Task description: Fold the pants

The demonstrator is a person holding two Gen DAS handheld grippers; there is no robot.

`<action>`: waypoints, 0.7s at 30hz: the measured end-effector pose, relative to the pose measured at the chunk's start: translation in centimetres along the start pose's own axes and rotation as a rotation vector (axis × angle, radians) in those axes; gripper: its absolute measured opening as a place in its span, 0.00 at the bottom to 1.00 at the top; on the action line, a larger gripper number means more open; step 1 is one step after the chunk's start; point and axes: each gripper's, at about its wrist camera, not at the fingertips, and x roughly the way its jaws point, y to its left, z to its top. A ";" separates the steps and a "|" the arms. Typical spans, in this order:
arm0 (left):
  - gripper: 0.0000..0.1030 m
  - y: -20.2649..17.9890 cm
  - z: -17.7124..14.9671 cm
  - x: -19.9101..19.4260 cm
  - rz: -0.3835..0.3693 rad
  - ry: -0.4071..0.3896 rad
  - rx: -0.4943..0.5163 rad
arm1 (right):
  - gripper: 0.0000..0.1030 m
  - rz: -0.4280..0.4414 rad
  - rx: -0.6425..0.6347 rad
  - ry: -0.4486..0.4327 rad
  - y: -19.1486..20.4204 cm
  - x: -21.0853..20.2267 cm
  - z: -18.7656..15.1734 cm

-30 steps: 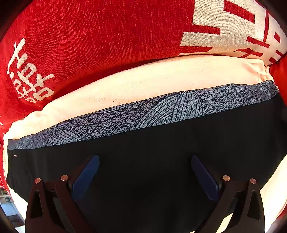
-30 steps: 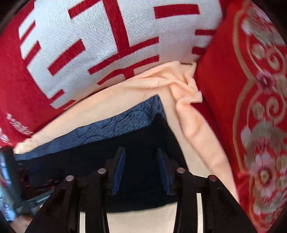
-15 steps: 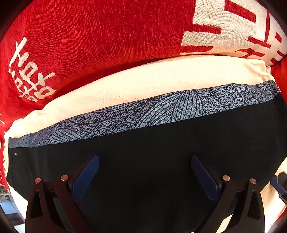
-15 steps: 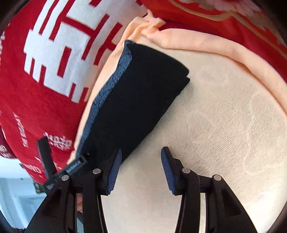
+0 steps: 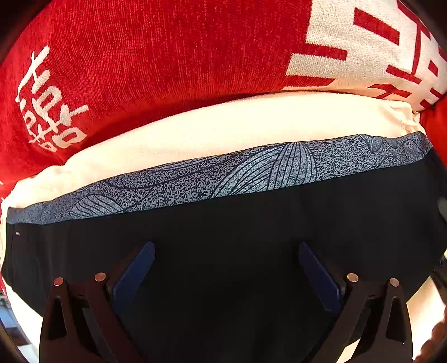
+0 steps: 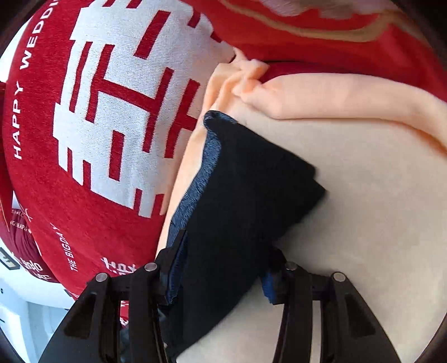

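Broadly, a large red woven cushion with white lettering and a white blocky character panel (image 5: 173, 55) fills the back of both views, standing behind everything else; in the right wrist view the words "HAPPY WEDDI" run along its edge (image 6: 92, 117). A second red cushion with gold ornament (image 6: 321, 25) sits at the top right of the right wrist view, blurred. Below the cushions lies a pale peach soft fabric cover (image 5: 223, 128) spread over a padded seat, bunched into a wrinkled corner where the two cushions meet (image 6: 363, 195).

On this cover rest the folded black pants with a blue-grey speckled leaf-patterned band (image 5: 223, 223). The patterned band runs along the far edge, nearest the lettered cushion. From the right wrist view the pants (image 6: 245, 190) appear as a narrow folded bundle, stretching from the cushion corner back to the camera.

The left tool (image 5: 226, 268) hangs just over the black cloth with its dark blue pads (image 5: 134, 276) set wide apart and nothing between them.

The right tool (image 6: 220, 268) sits at the near end of the bundle, one finger on each side of the black fabric, spread about as wide as the bundle; whether it presses the cloth I cannot tell.
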 end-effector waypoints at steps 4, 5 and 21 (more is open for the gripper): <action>0.58 0.5 0.0 -1.7 -0.076 -0.009 -0.013 | 0.15 -0.045 0.044 0.058 0.9 1.1 0.5; 0.57 0.4 -0.2 -2.2 -0.099 -0.004 0.000 | 0.14 -0.045 0.027 0.056 1.4 0.7 0.5; 0.57 -1.2 -5.2 -1.8 -0.220 -0.146 0.136 | 0.14 -0.166 -0.418 0.035 15.2 -0.1 -4.1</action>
